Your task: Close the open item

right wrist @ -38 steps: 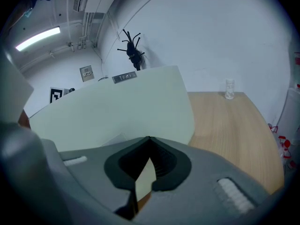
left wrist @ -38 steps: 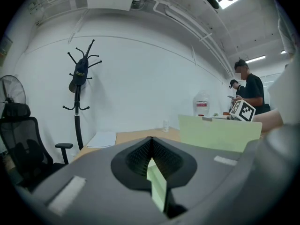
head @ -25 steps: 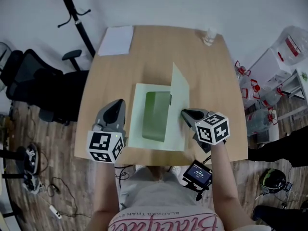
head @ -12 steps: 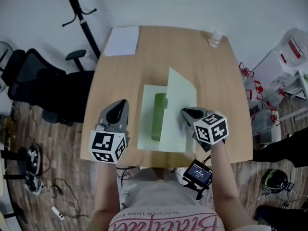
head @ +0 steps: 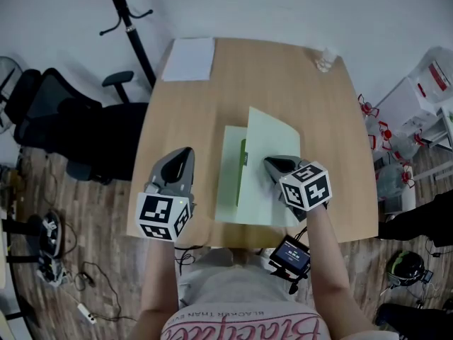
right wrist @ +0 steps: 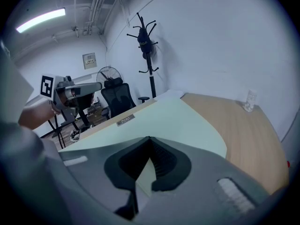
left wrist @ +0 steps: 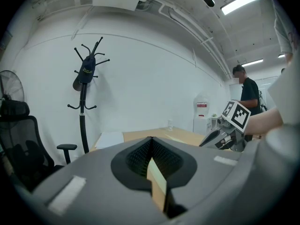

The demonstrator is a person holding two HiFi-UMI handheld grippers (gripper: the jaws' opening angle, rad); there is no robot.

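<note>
A pale green folder (head: 228, 183) lies open on the wooden table (head: 283, 83). Its cover (head: 267, 161) is raised and leans left over the base, and only a sliver of the dark green insert (head: 243, 153) shows. My right gripper (head: 269, 163) is shut on the cover's lower right edge. In the right gripper view the cover (right wrist: 164, 121) runs out from between the closed jaws of the right gripper (right wrist: 149, 142). My left gripper (head: 185, 151) rests left of the folder, shut and holding nothing. In the left gripper view, that gripper (left wrist: 151, 142) points along the table.
A white sheet (head: 189, 59) lies at the far left corner and a small clear bottle (head: 325, 60) at the far right corner. A black office chair (head: 64, 129) and a coat stand (head: 131, 20) are left of the table. A person stands off to the right.
The cover has swung from nearly upright further left over the base, hiding most of the dark green insert. My right gripper moved with it. The left gripper stayed put.
</note>
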